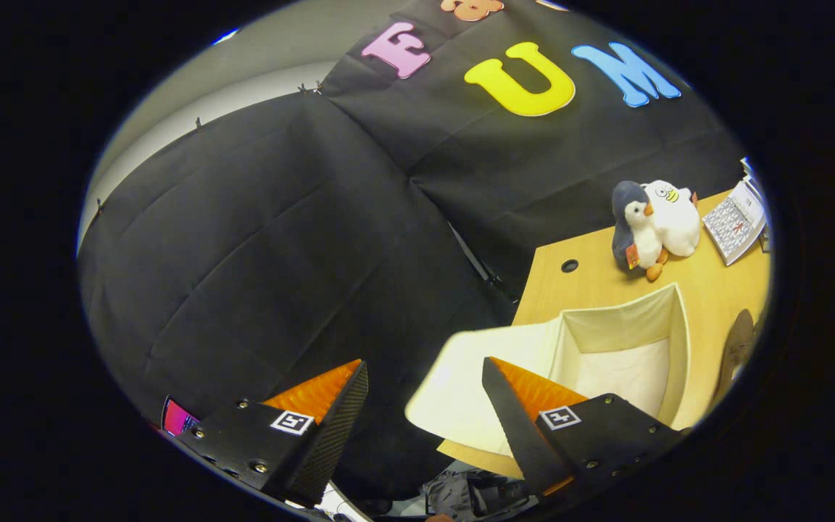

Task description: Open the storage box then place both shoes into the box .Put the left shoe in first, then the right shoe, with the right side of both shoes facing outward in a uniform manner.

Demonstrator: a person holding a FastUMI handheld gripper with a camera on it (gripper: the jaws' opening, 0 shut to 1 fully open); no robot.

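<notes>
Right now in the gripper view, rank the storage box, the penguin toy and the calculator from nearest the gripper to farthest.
Gripper open, empty.
1. Storage box, open, just beyond one finger.
2. Penguin toy, on the desk behind the box.
3. Calculator, past the penguin, at the desk's far side.

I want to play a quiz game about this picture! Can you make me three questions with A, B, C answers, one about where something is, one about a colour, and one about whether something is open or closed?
1. Where do the plush toys sit?
A. inside the box
B. on the wooden table beyond the box
C. between the fingers

2. What colour are the finger pads?
A. orange
B. green
C. white

3. How is the storage box?
A. lid shut
C. tipped upside down
B. open, lid folded out

Answers: 1 B, they rest on the table behind the box. 2 A, both pads look orange. 3 B, its pale inside shows. The gripper is open, holding nothing.
</notes>
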